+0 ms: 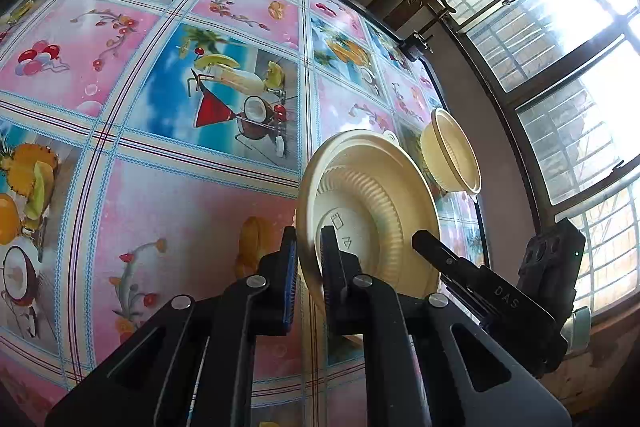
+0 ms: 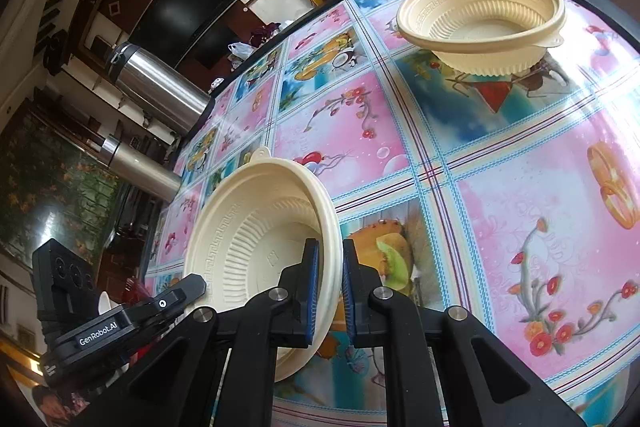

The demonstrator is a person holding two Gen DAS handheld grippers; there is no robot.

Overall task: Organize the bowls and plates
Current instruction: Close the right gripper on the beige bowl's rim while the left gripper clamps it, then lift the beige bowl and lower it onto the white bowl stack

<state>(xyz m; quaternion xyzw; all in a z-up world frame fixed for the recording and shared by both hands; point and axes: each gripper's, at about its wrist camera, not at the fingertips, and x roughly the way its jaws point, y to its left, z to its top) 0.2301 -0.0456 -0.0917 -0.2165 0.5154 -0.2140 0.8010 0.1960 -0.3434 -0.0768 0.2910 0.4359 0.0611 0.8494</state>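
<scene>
Both tongs pinch the cream plate's rim: left tongs (image 1: 308,259) and right tongs (image 2: 330,279) at lower centre. The plate (image 2: 256,247) is tilted above the table (image 2: 520,187). A cream bowl (image 2: 484,23) stands upper right; steel flasks (image 2: 160,87) stand left. Labels read "GenRobot.AI", "DAS".

A cream ribbed plastic plate (image 2: 256,251), tilted on edge above the fruit-print tablecloth, is held apart from a matching deeper bowl (image 2: 484,23) standing upright near the table's far edge.
</scene>
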